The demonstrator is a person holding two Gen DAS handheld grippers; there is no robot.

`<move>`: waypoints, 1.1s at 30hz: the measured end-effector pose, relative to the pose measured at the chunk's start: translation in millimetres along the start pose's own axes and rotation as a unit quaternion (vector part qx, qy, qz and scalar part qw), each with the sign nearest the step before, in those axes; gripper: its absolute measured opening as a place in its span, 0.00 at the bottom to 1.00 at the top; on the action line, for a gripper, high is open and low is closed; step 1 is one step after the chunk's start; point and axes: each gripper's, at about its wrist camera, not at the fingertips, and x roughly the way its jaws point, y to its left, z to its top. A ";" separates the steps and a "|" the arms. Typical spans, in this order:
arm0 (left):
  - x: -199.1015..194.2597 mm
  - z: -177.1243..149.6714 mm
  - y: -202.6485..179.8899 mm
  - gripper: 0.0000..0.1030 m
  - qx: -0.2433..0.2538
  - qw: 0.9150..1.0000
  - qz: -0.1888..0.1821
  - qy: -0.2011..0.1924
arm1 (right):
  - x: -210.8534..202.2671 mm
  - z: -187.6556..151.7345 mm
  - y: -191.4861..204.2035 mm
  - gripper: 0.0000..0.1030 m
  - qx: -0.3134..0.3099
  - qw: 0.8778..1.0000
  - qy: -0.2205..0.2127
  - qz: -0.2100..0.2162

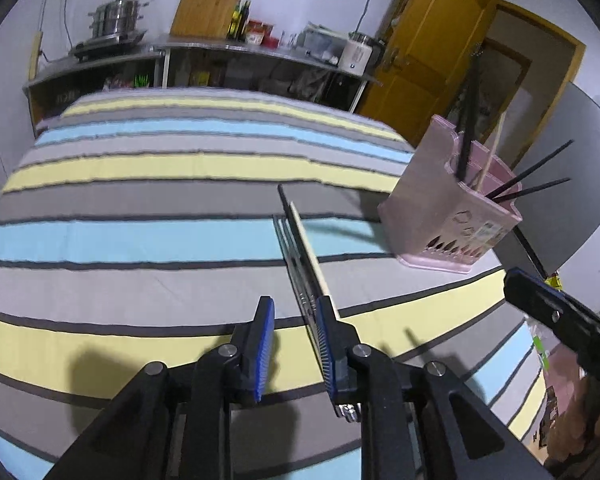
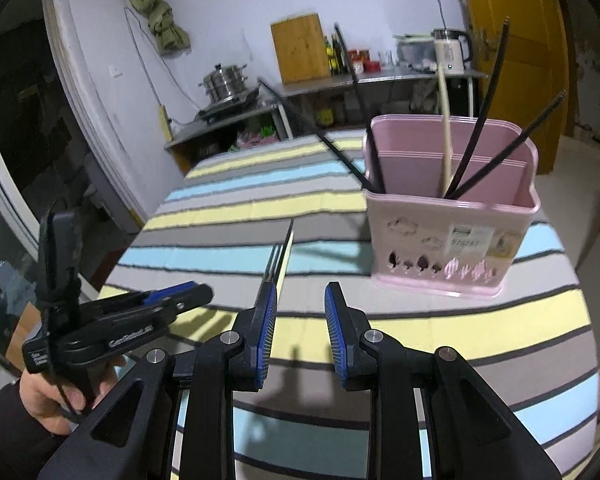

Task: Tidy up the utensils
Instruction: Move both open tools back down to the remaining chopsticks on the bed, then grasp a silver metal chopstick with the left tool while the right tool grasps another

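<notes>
Utensils are in two groups here. A loose bundle of one pale wooden chopstick, one black chopstick and a flat metal piece (image 1: 300,248) runs straight ahead from the left hand-held gripper (image 1: 294,304), with its near end against the inner side of that gripper's right finger. The bundle is not pinched: the blue pads stand apart with striped cloth showing between them, so this gripper is released. I cannot tell whether the bundle lies flat on the cloth or leans on the finger.

The right hand-held gripper (image 2: 301,292) is released too, and nothing is between its pads. The bundle's near end sits just beside its left fingertip.

Ahead and to the right of both stands the pink plastic two-compartment utensil holder (image 2: 452,224) on the striped-cloth desk (image 1: 140,200). Several black chopsticks and a pale one lean in it already, so it is likely where the bundle should go. Both grippers tilt down toward the bundle, probably to pick it up.

White lettering on the left gripper's body appears to read "GenRobot.AI". The holder's front sticker (image 2: 470,240) is too small to read.
</notes>
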 end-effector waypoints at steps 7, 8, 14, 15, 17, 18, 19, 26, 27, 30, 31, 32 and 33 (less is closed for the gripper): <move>39.3 3.2 1.0 0.20 -0.002 1.000 0.007 0.023 | 23.6 -5.4 -3.5 0.25 0.004 1.000 0.026 0.004; 43.1 4.1 0.4 0.20 -0.001 1.000 0.009 0.026 | 26.8 -5.6 -4.3 0.25 0.005 1.000 0.029 0.005; 56.1 9.3 -0.1 0.20 0.004 1.000 0.020 0.020 | 38.6 -5.3 -7.2 0.25 0.010 0.999 0.038 0.005; 57.4 9.7 -1.3 0.20 0.009 1.000 0.023 0.018 | 39.3 -5.4 -8.9 0.25 0.011 0.999 0.039 0.005; 59.2 9.6 -3.7 0.21 0.017 0.999 0.031 0.014 | 39.8 -5.0 -11.0 0.25 0.012 0.999 0.041 0.004; 59.5 9.2 -4.4 0.22 0.019 0.999 0.034 0.013 | 41.5 -3.4 -10.0 0.25 0.012 0.999 0.041 0.004; 60.2 9.2 -5.8 0.23 0.023 0.999 0.040 0.012 | 42.5 -3.8 -9.8 0.25 0.013 0.999 0.041 0.004; 59.9 8.1 -11.4 0.23 0.049 0.996 0.072 0.006 | 39.3 -5.6 -10.9 0.25 0.013 0.999 0.039 0.004; 59.3 7.5 -11.8 0.23 0.051 0.996 0.076 0.007 | 38.2 -5.8 -10.9 0.25 0.013 0.999 0.038 0.004; 56.4 5.3 -9.8 0.12 0.055 0.995 0.088 0.009 | 38.1 -5.8 -9.8 0.25 0.014 0.999 0.037 0.006; 55.6 4.3 -10.0 0.11 0.055 0.994 0.090 0.009 | 38.3 -5.5 -8.8 0.25 0.013 0.999 0.038 0.007; 53.5 3.7 -6.0 0.10 0.050 0.995 0.087 0.009 | 39.3 -5.1 -6.6 0.25 0.012 0.999 0.038 0.010; 51.4 3.0 -1.9 0.10 0.045 0.995 0.085 0.010 | 40.5 -4.9 -4.7 0.25 0.010 0.999 0.038 0.011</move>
